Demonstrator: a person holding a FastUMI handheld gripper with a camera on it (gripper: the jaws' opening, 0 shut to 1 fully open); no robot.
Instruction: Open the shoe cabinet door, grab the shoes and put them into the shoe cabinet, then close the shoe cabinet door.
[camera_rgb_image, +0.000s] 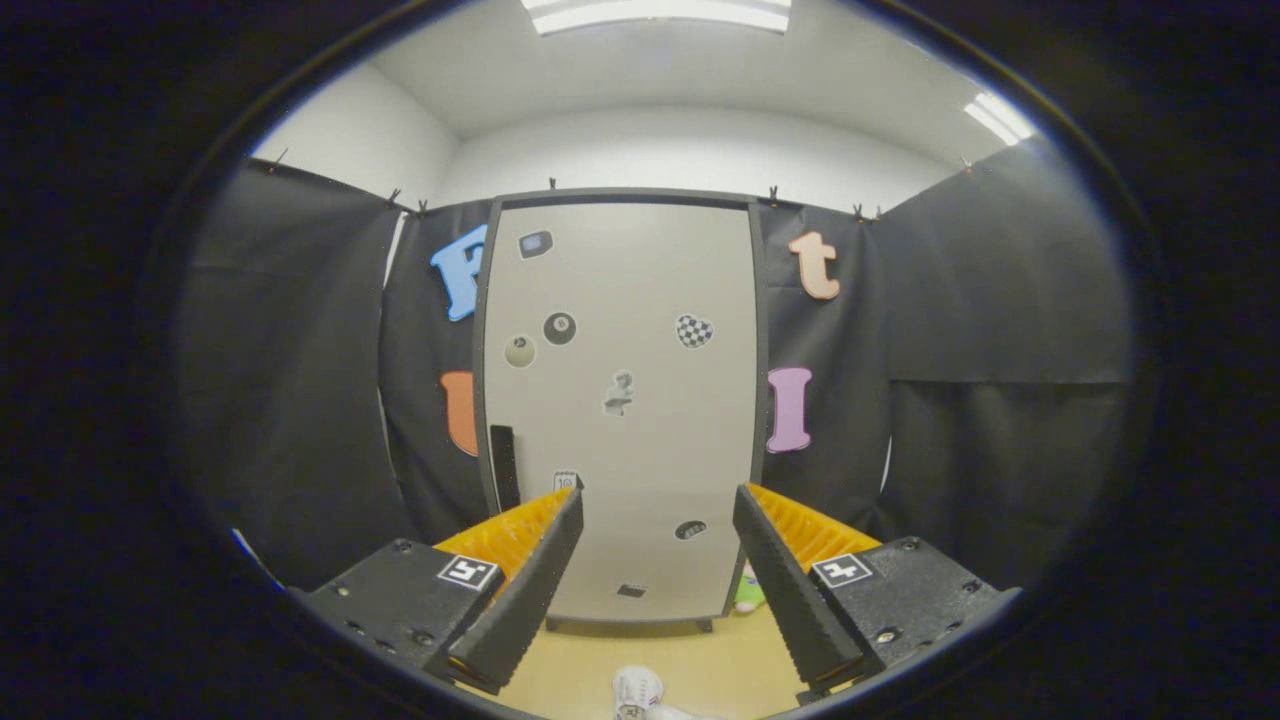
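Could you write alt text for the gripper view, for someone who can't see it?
A tall pale shoe cabinet, door shut and dotted with stickers, stands ahead of the open gripper, which holds nothing. A white shoe lies on the wooden floor between the fingers.

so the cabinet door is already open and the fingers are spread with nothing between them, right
Not quite: the gripper view shows the shoe cabinet door closed, flat in its frame. The rest holds: the gripper has its fingers spread with nothing held between them.
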